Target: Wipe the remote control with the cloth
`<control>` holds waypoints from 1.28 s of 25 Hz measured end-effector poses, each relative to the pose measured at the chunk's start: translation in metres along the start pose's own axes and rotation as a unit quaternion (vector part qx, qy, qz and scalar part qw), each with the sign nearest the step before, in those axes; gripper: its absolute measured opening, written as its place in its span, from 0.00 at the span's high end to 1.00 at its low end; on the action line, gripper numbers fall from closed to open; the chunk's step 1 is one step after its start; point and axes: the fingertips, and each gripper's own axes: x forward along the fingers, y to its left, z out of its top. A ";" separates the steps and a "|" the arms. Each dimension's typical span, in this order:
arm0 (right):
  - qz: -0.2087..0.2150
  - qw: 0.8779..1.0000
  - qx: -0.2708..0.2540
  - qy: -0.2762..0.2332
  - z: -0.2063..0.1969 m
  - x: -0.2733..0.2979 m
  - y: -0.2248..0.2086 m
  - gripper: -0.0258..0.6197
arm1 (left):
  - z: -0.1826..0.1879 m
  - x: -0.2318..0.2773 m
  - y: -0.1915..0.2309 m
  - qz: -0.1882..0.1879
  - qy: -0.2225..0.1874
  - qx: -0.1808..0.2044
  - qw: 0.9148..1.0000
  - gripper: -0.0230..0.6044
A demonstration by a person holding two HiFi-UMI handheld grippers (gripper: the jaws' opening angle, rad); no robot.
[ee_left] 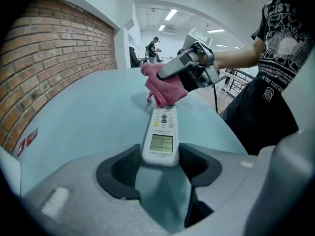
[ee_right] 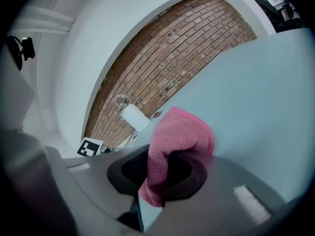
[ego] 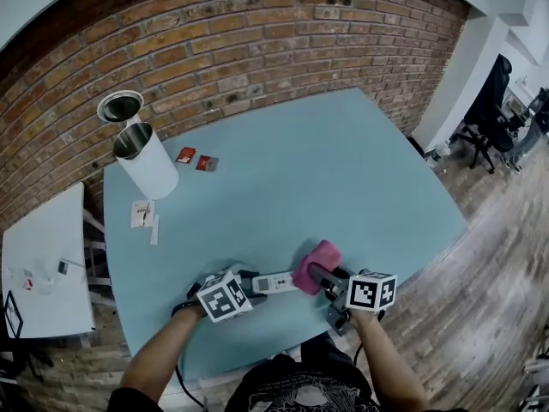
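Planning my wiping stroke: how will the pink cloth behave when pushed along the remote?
Probably floppy: the cloth drapes over the right tool. It likely bunches rather than slides flat. Seems light; the left tool pinching the remote control should resist its drag.

The pink cloth (ee_left: 165,90) covers the far end of the remote control (ee_left: 161,136). Well beyond the remote control, two red items (ego: 185,154) are too small to identify.

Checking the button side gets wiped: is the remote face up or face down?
Face up: in the left gripper view the remote shows its screen and buttons on top, pink cloth at its far end.
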 end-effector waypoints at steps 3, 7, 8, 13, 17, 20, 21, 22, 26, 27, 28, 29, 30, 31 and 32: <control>-0.004 1.000 -0.005 -0.004 -0.001 0.000 0.006 0.86 | 0.002 -0.007 0.006 0.025 -0.015 -0.007 1.000 0.56; -0.013 1.000 -0.022 -0.007 -0.002 -0.002 0.014 0.86 | 0.010 -0.023 0.007 0.051 -0.056 -0.041 0.996 0.56; -0.016 0.999 -0.031 -0.008 -0.001 -0.002 0.017 0.86 | 0.014 -0.028 0.007 0.060 -0.072 -0.054 0.994 0.56; -0.032 0.993 -0.114 -0.010 0.003 0.000 0.034 0.87 | 0.042 -0.057 0.004 0.134 -0.163 -0.118 0.970 0.62; -0.031 0.984 -0.175 -0.008 0.005 -0.002 0.049 0.86 | 0.061 -0.077 0.005 0.220 -0.210 -0.162 0.939 0.90; -0.022 0.978 -0.207 -0.014 0.008 -0.010 0.061 0.86 | 0.071 -0.079 -0.002 0.252 -0.228 -0.198 0.919 0.96; -0.019 0.975 -0.219 -0.016 0.008 -0.014 0.065 0.87 | 0.074 -0.078 -0.007 0.256 -0.232 -0.210 0.915 0.96; -0.016 0.973 -0.232 -0.017 0.008 -0.018 0.069 0.86 | 0.077 -0.077 -0.012 0.262 -0.233 -0.223 0.910 0.96; -0.002 0.958 -0.286 -0.003 -0.004 -0.030 0.082 0.87 | 0.084 -0.073 -0.031 0.301 -0.232 -0.263 0.887 0.97; 0.002 0.955 -0.297 0.000 -0.006 -0.034 0.084 0.87 | 0.088 -0.072 -0.035 0.308 -0.232 -0.267 0.883 0.97; 0.005 0.952 -0.305 0.003 -0.009 -0.037 0.085 0.87 | 0.092 -0.071 -0.040 0.316 -0.232 -0.271 0.879 0.97; 0.006 0.950 -0.311 0.005 -0.011 -0.040 0.086 0.87 | 0.096 -0.071 -0.044 0.323 -0.234 -0.275 0.875 0.97; 0.007 0.949 -0.316 0.008 -0.014 -0.044 0.086 0.87 | 0.099 -0.072 -0.048 0.331 -0.238 -0.281 0.869 0.97; 0.008 0.948 -0.319 0.011 -0.017 -0.046 0.086 0.87 | 0.101 -0.073 -0.051 0.339 -0.242 -0.291 0.861 0.97; 0.011 0.946 -0.323 0.013 -0.020 -0.049 0.086 0.87 | 0.102 -0.074 -0.054 0.348 -0.247 -0.302 0.853 0.97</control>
